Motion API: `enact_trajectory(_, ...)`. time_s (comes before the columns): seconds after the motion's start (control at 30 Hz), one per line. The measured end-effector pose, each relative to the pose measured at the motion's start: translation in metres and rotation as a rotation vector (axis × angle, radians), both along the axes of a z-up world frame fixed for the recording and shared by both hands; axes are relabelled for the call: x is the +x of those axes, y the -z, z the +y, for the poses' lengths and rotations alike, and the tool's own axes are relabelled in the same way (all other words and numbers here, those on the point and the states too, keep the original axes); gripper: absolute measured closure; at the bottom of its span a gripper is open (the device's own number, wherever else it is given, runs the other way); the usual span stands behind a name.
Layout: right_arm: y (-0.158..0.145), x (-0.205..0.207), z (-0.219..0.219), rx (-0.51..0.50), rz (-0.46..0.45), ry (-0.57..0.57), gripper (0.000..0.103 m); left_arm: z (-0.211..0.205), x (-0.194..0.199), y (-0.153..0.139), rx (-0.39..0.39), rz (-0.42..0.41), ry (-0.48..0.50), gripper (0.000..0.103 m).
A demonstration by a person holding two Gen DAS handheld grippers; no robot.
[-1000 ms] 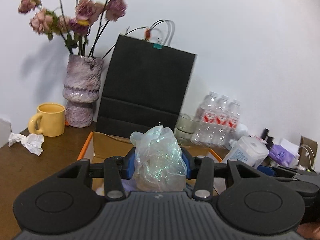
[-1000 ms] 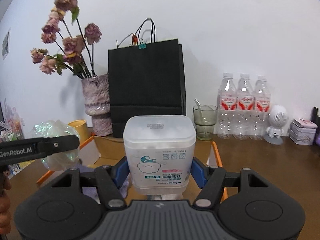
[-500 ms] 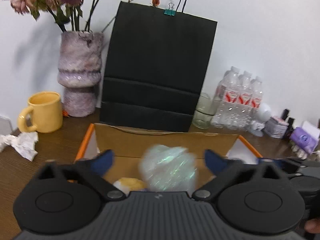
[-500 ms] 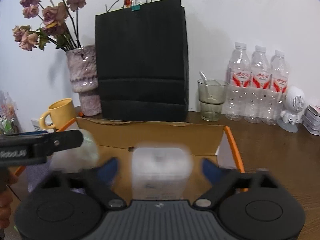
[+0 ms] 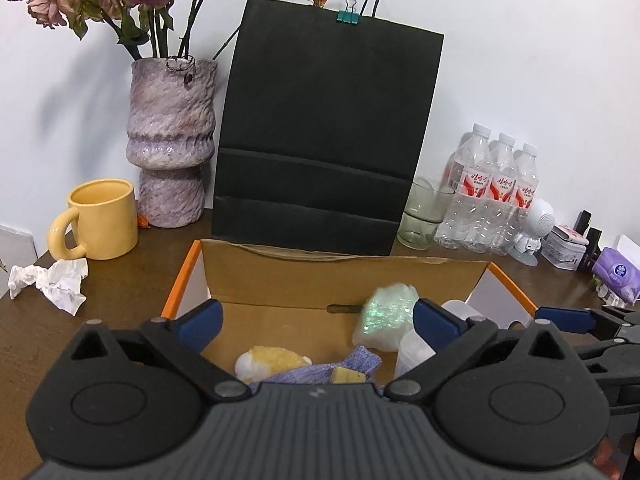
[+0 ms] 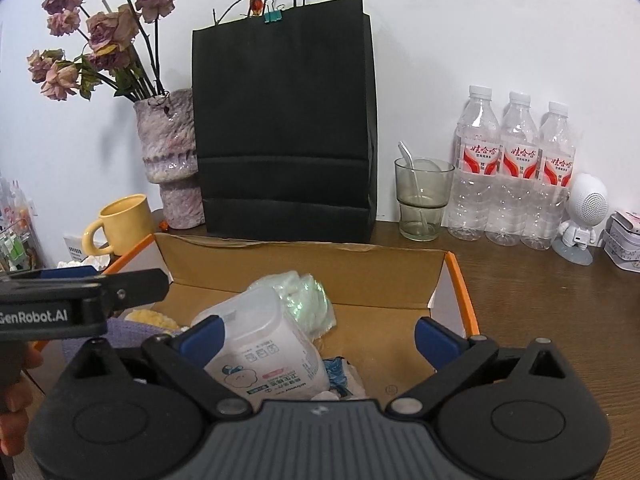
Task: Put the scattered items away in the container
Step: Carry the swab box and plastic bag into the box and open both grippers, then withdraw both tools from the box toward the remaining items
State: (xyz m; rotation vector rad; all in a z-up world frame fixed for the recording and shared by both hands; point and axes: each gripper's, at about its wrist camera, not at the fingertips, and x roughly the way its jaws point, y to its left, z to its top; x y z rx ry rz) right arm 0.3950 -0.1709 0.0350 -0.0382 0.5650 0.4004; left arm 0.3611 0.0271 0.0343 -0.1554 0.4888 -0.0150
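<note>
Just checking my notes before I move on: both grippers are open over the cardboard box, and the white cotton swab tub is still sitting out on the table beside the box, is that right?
Not quite. The cotton swab tub is not on the table: the right wrist view shows it lying tilted inside the cardboard box, against the iridescent bag. The rest holds: the left gripper and right gripper are open over the box.

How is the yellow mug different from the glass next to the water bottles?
The yellow mug is opaque and has a handle; the glass is see-through, greenish, and has none. The glass holds a spoon, while nothing sticks out of the mug. The mug stands left of the black bag, the glass right. Both stand upright on the table.
</note>
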Motion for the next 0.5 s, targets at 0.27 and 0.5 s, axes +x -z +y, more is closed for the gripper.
enact_trajectory(0.27, 0.000, -0.003, 0.002, -0.003, 0.002, 0.007, 0.001, 0.001, -0.006, -0.001, -0.001, 0.008, -0.013, 0.000)
enact_trajectory(0.5, -0.009, -0.027, -0.005, 0.009, -0.012, 0.009, 0.001, 0.003, -0.034, -0.010, -0.007, -0.007, -0.019, 0.000)
